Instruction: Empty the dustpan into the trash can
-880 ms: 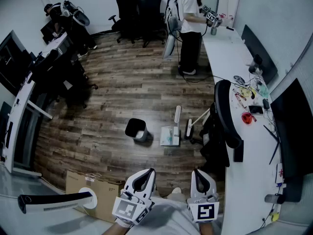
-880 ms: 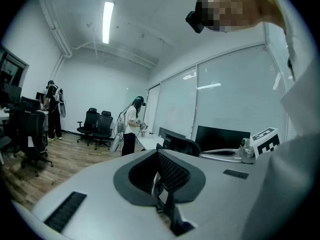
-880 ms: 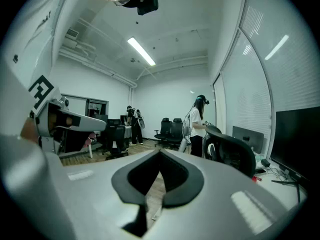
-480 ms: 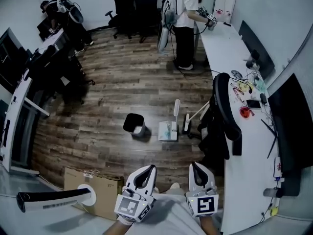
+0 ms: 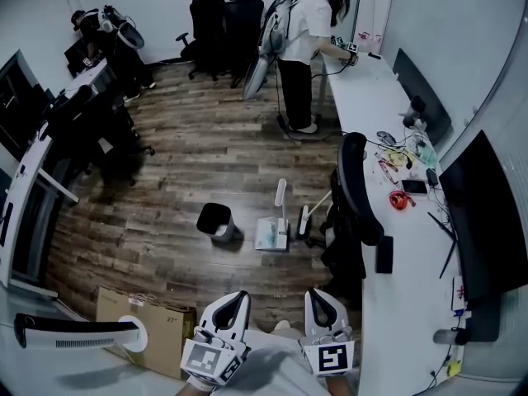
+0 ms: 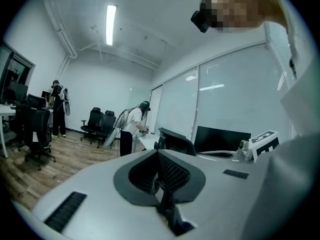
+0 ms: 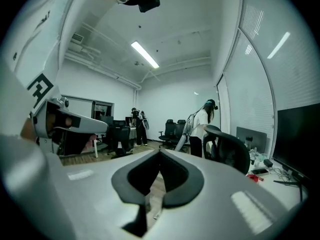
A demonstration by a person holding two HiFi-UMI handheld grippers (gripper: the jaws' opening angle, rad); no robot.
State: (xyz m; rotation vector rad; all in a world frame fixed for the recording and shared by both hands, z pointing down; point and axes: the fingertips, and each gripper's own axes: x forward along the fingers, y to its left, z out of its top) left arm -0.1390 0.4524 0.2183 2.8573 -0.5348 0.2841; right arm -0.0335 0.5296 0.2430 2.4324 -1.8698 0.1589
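Dustpan (image 5: 270, 234) near trash can (image 5: 215, 220) (not touching)

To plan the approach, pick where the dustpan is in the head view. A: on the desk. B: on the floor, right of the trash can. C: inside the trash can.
B: the dustpan stands on the floor beside the trash can, at its right.

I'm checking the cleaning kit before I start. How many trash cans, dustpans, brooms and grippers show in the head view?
Trash can: 1
Dustpan: 1
Broom: 1
Grippers: 2 (left gripper, right gripper)
Total: 5
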